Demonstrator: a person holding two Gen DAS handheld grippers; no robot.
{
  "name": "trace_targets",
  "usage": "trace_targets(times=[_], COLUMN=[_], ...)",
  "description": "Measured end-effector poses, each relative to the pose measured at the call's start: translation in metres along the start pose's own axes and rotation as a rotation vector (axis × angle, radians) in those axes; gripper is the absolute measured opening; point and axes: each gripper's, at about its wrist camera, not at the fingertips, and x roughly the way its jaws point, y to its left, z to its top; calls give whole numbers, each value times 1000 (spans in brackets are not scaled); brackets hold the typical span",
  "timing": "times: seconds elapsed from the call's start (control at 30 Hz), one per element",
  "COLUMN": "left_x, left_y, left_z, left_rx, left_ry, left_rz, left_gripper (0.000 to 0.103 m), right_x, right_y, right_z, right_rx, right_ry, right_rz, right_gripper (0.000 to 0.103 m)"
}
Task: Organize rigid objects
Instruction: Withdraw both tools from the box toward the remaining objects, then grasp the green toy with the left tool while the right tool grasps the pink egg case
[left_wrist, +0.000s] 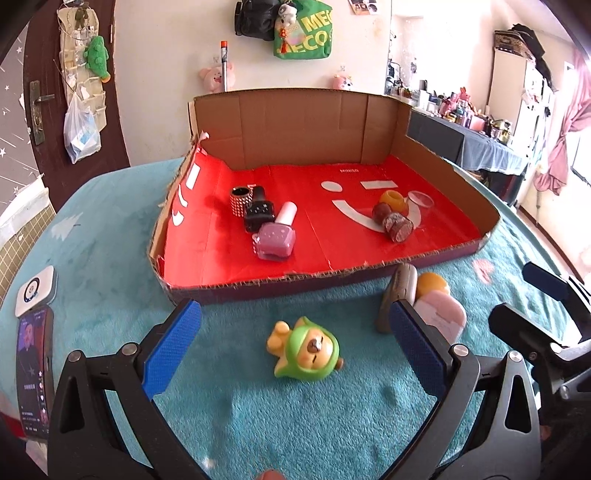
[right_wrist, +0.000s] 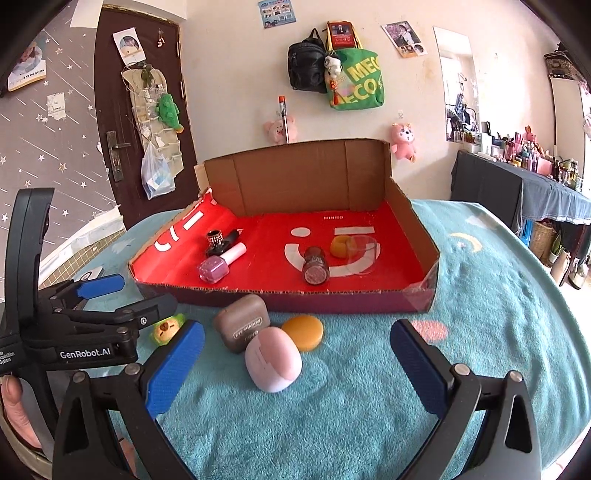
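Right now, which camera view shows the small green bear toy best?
The left wrist view. There the green bear toy lies whole on the teal blanket, between the open left gripper fingers. In the right wrist view, only its head peeks from behind the left gripper.

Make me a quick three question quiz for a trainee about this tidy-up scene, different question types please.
1. True or false: the green bear figurine lies inside the cardboard box.
2. Which sits closest to the right tongs? A) pink case B) nail polish bottle C) glitter jar
3. Fill in: both the right and the left tongs are ____.

Key: 1 false, it lies on the teal blanket; 2 A; 3 open.
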Motion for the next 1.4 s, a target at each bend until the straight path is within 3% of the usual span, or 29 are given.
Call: trace_targets(times=[0.5,1.07,1.23,1.4], left_x=[20,32,37,36], left_y=[4,17,19,21], left_z=[-17,-23,-24,-25], left_rx=[-16,-37,-47,-52], left_ry=[87,103,120,119], left_rz=[-4,-1,-28,-51], left_gripper=[103,102,91,87], right_x=[18,46,51,56], right_y=[-2,15,17,17], right_z=[-22,-35,-33,-30], right_rx=[5,-25,-24,-15], right_ry=[92,184,189,191], right_rz=[6,55,49,50], right_gripper=[89,73,68,65])
